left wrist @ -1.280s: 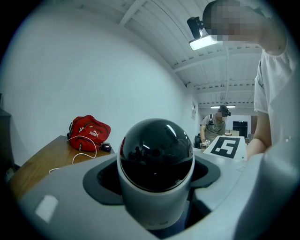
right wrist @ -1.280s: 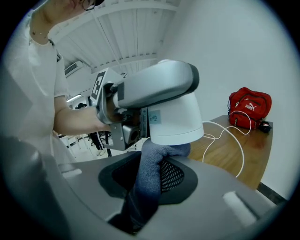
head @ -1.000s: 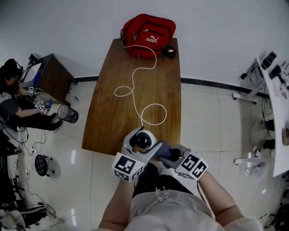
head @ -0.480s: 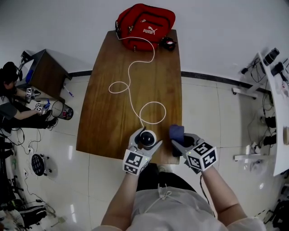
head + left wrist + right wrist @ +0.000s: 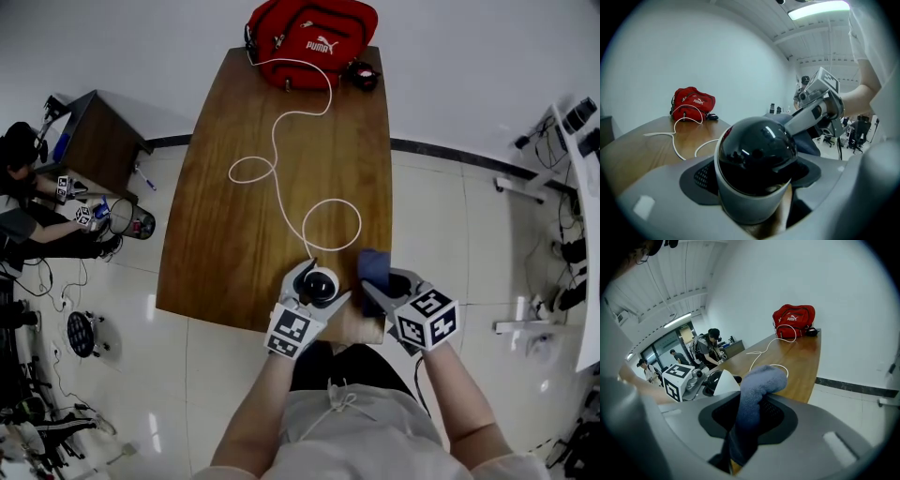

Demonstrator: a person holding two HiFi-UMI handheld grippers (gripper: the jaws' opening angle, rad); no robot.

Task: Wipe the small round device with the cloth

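The left gripper (image 5: 320, 292) has its jaws clamped wide round the device (image 5: 756, 157), which sits at the near edge of the worktop (image 5: 244, 225). Just to its right, the right gripper (image 5: 380, 282) has its jaws pinching the blue cloth (image 5: 757, 394).

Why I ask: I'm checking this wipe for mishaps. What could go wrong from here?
1. The small round device, held in the left gripper, is close to the near edge of the table; a slip when the cloth pushes could drop it.
2. The white cable loops behind it; a tug might snag.
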